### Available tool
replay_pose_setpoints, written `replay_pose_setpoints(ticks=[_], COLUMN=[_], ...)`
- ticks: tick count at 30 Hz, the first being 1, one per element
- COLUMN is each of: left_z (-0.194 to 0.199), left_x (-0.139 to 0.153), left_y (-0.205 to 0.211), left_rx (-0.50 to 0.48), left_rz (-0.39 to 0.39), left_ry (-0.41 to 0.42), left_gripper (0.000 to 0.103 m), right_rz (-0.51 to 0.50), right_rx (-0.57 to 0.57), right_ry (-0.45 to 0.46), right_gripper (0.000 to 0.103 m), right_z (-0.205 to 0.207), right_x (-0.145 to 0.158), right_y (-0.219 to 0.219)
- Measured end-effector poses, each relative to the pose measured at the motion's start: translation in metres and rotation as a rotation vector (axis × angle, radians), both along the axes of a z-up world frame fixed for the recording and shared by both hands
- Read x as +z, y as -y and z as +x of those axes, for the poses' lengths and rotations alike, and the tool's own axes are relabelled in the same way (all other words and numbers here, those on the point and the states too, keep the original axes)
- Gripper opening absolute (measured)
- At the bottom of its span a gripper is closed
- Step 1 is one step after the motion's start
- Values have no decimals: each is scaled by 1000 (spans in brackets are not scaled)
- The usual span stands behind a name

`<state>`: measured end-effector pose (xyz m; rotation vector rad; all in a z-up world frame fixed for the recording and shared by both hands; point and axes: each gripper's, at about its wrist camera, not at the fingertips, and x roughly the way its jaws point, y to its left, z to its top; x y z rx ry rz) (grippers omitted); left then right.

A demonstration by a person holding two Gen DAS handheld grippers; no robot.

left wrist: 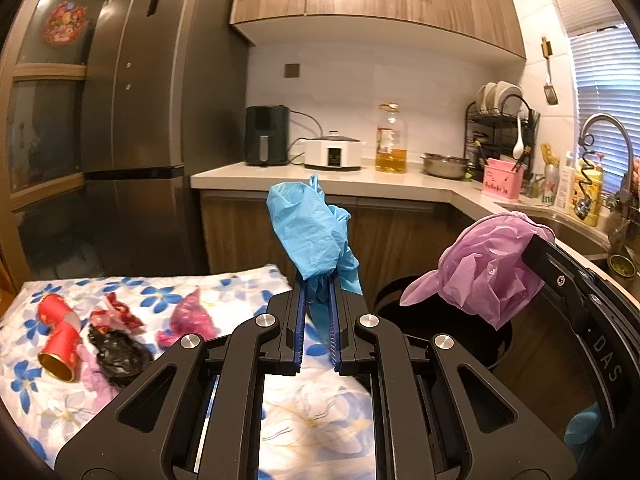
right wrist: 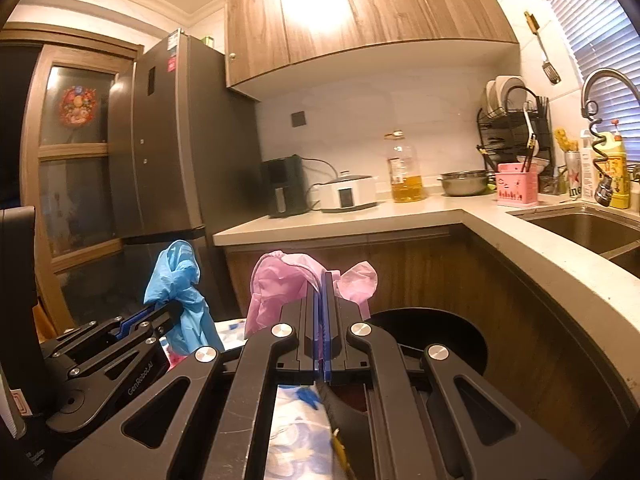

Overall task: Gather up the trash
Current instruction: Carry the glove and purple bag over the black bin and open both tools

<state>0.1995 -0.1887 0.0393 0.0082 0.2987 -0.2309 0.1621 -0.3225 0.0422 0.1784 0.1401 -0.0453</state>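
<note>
Bright plastics against dark wood.
Blue bag, pink bag, red can, blue-flowered white cloth, black bin.

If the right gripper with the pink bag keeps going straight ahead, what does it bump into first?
Probably the wooden cabinet front under the counter. The right gripper points across the black trash bin, which sits lower, so it likely passes over that; depth is hard to judge.

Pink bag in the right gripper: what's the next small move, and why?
Probably open the right gripper and drop it. The pink bag already appears to hang over the black bin, while the left gripper with its blue bag seems short of the opening.
</note>
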Motion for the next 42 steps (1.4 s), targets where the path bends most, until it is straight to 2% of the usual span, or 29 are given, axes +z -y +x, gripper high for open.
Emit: replay_pose_setpoints(ticks=[26,42], left_z=[41,59], left_x=[-6,-19], left_y=[61,89], left_rx=[-125,-183], left_rz=[3,10], left_ry=[2,-29], left_gripper=[10,10], right_rz=[18,31], right_rx=[-151,-187], right_ry=[-31,-60], right_gripper=[2,2], right_z=[22,38], right_x=[-8,-15], right_y=[51,67])
